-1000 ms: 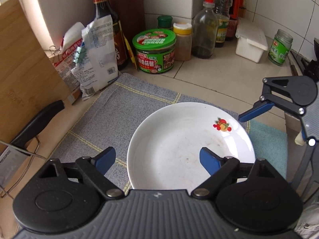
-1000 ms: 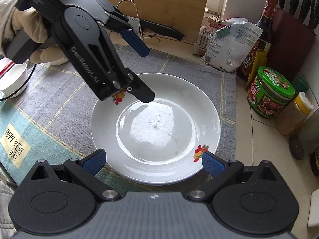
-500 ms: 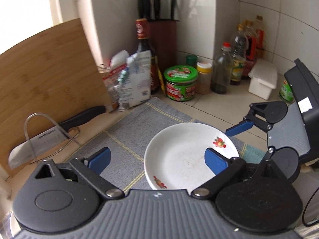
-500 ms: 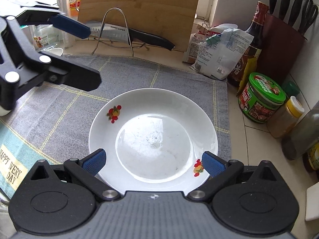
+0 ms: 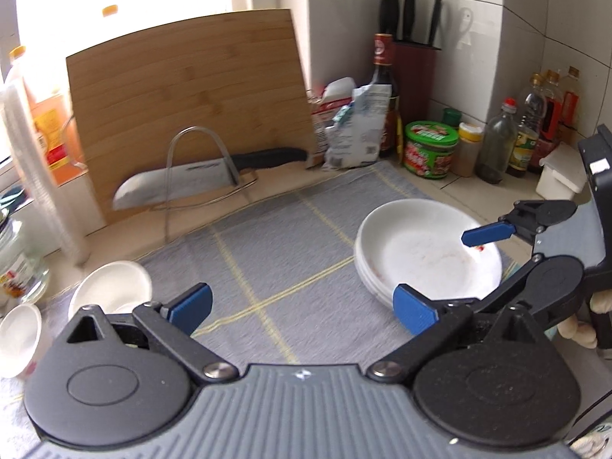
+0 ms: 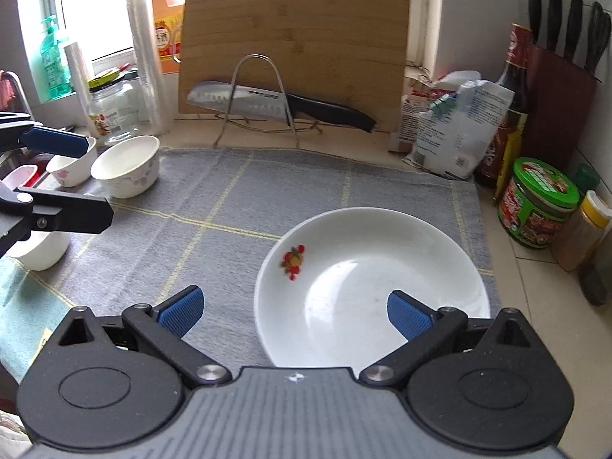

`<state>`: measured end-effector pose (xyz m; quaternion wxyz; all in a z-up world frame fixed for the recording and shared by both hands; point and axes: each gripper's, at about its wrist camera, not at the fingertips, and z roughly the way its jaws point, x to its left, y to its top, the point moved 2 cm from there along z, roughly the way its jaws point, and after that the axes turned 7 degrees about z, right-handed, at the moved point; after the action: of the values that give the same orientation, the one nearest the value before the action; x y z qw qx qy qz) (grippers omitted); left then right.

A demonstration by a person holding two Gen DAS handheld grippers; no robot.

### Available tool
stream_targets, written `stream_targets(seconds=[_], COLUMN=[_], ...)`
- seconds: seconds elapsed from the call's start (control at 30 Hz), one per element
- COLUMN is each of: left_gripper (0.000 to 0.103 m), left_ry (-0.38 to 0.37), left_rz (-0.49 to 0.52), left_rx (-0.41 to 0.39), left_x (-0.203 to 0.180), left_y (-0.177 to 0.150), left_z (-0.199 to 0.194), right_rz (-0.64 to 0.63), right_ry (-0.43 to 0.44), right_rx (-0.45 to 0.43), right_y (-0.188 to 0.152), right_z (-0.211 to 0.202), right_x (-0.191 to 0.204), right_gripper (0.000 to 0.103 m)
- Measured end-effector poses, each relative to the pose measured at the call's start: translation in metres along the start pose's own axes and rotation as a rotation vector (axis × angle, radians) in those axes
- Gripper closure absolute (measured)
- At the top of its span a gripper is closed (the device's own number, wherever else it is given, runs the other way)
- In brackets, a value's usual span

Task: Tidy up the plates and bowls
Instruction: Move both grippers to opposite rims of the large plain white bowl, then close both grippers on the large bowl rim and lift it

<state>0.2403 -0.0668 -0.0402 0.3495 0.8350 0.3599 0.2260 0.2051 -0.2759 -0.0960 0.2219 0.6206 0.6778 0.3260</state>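
Note:
A stack of white plates (image 5: pixel 424 252) with a red fruit print sits on the grey cloth at the right; it also shows in the right wrist view (image 6: pixel 371 290). Several small white bowls (image 6: pixel 126 170) stand at the cloth's left end; two show in the left wrist view (image 5: pixel 111 287). My left gripper (image 5: pixel 302 306) is open and empty above the cloth, left of the plates. My right gripper (image 6: pixel 292 311) is open and empty, just above the near rim of the plates.
A bamboo cutting board (image 6: pixel 294 42) leans at the back with a knife (image 6: pixel 267 103) in a wire rack. A knife block (image 6: pixel 558 99), sauce bottles, a green-lidded jar (image 6: pixel 535 206) and bags crowd the right corner. A glass jar (image 6: pixel 111 111) stands at back left.
My left gripper has pulled back and swung left, away from the plates, bringing the bowls into its view. My right gripper has backed off and shifted left slightly. The plates stay put.

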Motion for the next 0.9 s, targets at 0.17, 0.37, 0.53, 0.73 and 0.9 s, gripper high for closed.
stream_targets(seconds=[0.17, 0.37, 0.53, 0.73, 0.9], left_gripper=[0.003, 0.003, 0.003, 0.003, 0.004], left_ry=[0.014, 0.02, 0.013, -0.06, -0.1], left_rz=[-0.032, -0.036, -0.018, 0.049, 0.159], left_rx=[0.019, 0.063, 0.095, 0.153, 0.18], left_x=[0.045, 0.097, 0.134, 0.162, 0.169], left_y=[-0.031, -0.085, -0.124, -0.162, -0.176], left_z=[-0.024, -0.055, -0.072, -0.064, -0.045], right_rz=[-0.079, -0.126, -0.153, -0.242, -0.373], right_ry=[0.06, 0.121, 0.144, 0.2, 0.217], right_rx=[-0.004, 0.034, 0.07, 0.098, 0.109], right_y=[0.006, 0.001, -0.007, -0.017, -0.019], right_z=[0.008, 0.031, 0.05, 0.067, 0.08], right_x=[0.059, 0.132, 0.182, 0.23, 0.261], right_gripper=[0.0, 0.0, 0.0, 0.0, 0.0])
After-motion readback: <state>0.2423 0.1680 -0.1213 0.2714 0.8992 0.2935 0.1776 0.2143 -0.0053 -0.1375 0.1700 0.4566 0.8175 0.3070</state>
